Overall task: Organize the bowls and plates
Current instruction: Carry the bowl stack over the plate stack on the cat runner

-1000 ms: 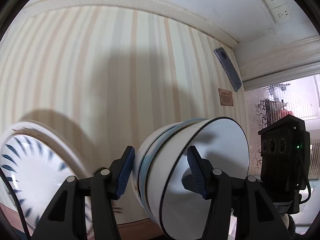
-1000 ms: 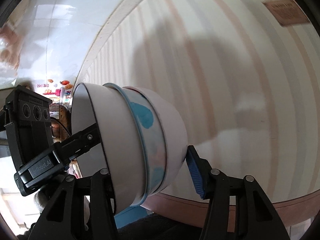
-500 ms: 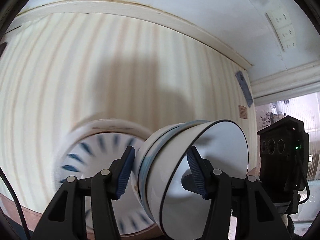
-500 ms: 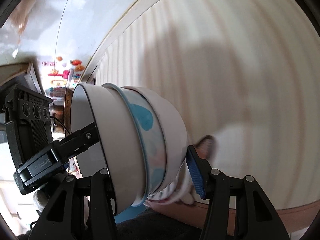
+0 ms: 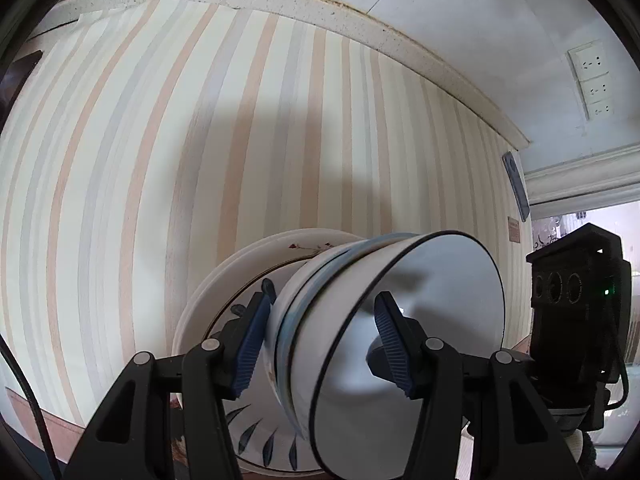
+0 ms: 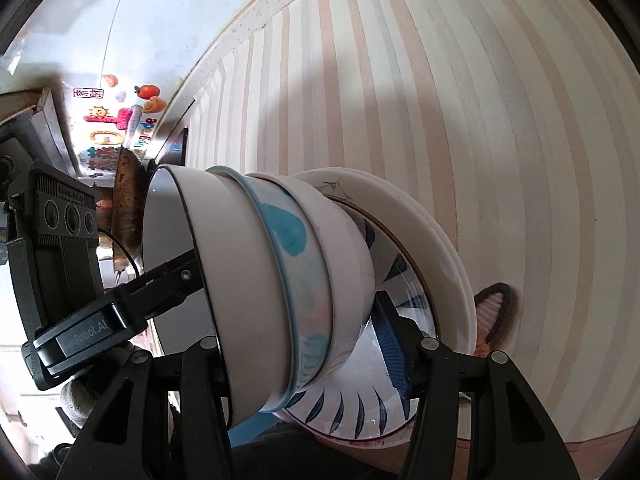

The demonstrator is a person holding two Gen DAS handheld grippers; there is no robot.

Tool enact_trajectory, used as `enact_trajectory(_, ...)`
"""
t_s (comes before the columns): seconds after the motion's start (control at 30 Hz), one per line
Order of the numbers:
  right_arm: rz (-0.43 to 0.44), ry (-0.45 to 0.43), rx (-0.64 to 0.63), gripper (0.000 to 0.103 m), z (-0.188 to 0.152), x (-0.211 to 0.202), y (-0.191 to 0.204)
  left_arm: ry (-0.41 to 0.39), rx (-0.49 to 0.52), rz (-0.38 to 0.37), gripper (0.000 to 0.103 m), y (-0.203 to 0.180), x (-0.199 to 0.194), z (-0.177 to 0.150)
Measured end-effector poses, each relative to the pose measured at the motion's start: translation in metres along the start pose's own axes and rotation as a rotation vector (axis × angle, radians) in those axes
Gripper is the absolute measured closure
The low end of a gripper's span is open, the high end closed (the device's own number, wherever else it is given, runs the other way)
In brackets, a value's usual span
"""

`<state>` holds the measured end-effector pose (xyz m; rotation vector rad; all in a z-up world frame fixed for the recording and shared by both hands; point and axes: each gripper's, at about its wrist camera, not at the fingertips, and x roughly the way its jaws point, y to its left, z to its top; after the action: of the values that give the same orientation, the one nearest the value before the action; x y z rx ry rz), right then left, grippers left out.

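right wrist view: striped tablecloth (image 6: 480, 120) under stacked plates (image 6: 448, 264), blue-leaf rimmed. three nested bowls (image 6: 280, 280) over the plates, clamped by left gripper (image 5: 320, 340) and right gripper (image 6: 304, 344). left gripper label partly reads "robot.ai".

Bowls: three nested bowls (image 6: 280, 292), outer white, middle blue-patterned, inner white with dark rim, tipped sideways.
Plates: stacked plates (image 6: 416, 240) beneath, top one with dark blue leaf marks, on striped desk.

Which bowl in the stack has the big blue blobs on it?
The middle bowl of the three nested ones, the one with the blue rim. The black-rimmed bowl and bottom bowl are plain white outside.
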<state>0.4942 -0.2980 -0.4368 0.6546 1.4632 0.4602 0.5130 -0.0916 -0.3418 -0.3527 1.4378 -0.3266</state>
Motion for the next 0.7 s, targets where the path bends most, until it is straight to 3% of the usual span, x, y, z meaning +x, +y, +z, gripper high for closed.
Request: enact_trajectory(0.7,-0.016,0.005,0.029,0.045,-0.006,0.013,0.012,0.002,0.038,0.026,0.052,0.006,0.0,-0.003)
